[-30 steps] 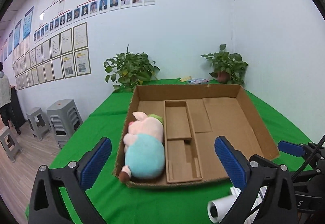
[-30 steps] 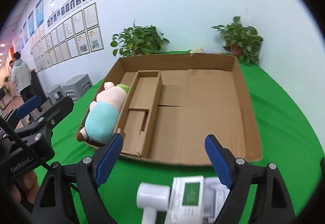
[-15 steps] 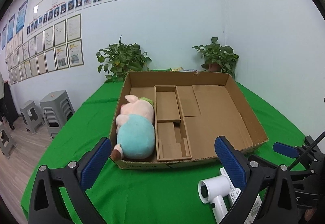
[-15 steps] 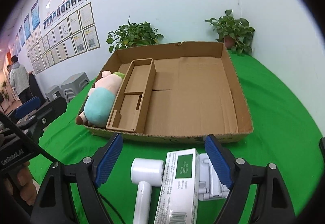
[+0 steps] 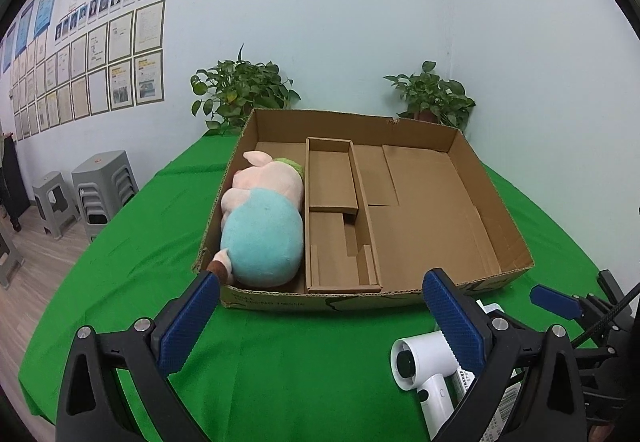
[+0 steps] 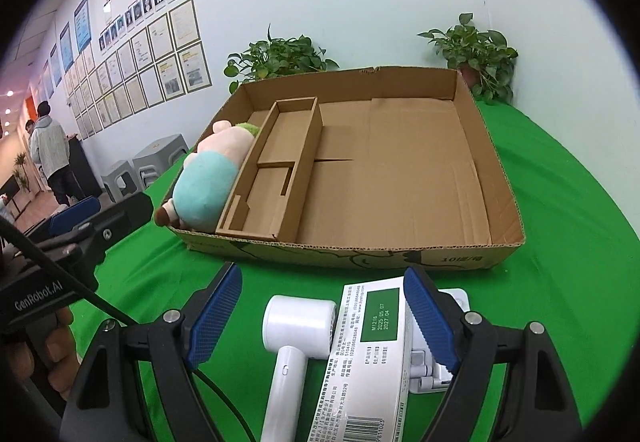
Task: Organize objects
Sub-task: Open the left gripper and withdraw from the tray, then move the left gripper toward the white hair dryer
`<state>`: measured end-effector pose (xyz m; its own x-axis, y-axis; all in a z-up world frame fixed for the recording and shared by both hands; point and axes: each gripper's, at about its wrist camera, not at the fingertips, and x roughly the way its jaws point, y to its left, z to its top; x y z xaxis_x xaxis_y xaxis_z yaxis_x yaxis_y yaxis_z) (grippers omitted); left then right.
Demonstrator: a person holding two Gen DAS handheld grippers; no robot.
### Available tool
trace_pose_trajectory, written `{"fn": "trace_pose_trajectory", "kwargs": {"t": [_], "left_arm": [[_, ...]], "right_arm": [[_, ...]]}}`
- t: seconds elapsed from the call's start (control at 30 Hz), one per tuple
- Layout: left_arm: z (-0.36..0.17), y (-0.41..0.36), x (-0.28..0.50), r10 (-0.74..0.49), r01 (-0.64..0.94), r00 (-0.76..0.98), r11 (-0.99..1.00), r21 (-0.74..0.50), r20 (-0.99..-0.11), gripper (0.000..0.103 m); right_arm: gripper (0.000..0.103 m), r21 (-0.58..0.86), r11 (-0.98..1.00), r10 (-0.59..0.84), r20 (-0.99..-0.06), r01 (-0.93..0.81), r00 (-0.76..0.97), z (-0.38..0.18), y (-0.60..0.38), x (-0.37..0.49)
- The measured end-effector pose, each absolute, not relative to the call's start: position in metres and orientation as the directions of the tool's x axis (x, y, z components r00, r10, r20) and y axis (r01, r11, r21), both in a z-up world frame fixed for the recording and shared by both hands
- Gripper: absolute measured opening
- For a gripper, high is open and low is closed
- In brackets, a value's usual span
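Both tongs gape, released: right tongs [image 6: 322, 316] should straddle the white hair dryer [image 6: 298, 326], avoiding the carton [image 6: 370, 346].

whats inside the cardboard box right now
In the cardboard box, a plush pig lies in the left compartment. The narrow divider tray and the wide right section show bare cardboard. Beneath the pig is hidden.
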<state>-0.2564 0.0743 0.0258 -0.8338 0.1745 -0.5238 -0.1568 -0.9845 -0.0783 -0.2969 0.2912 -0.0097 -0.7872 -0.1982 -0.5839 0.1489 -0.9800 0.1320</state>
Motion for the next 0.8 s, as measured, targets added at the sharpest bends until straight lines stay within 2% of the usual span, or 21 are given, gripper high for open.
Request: {"fn": "trace_pose_trajectory", "kwargs": {"t": [0.23, 0.47, 0.8], "left_arm": [[0.017, 0.078, -0.265, 0.186, -0.170, -0.821, -0.982, -0.079, -0.540, 0.102], [0.008, 0.071, -0.276, 0.228, -0.187, -0.784, -0.974, -0.131, -0.577, 0.102], [-0.016, 0.070, -0.294, 0.389, -0.291, -0.668, -0.921, -0.258, -0.635, 0.101]], "right_arm": [[0.083, 0.147, -0.976, -0.217, -0.588, 0.160, -0.779, -0.017, 0.295, -0.296], [0.083, 0.154, -0.964, -0.266, -0.591, 0.218, -0.761, -0.027, 0.291, -0.285], [0.081, 0.214, -0.909, -0.407, -0.641, 0.358, -0.651, -0.060, 0.284, -0.251]]}}
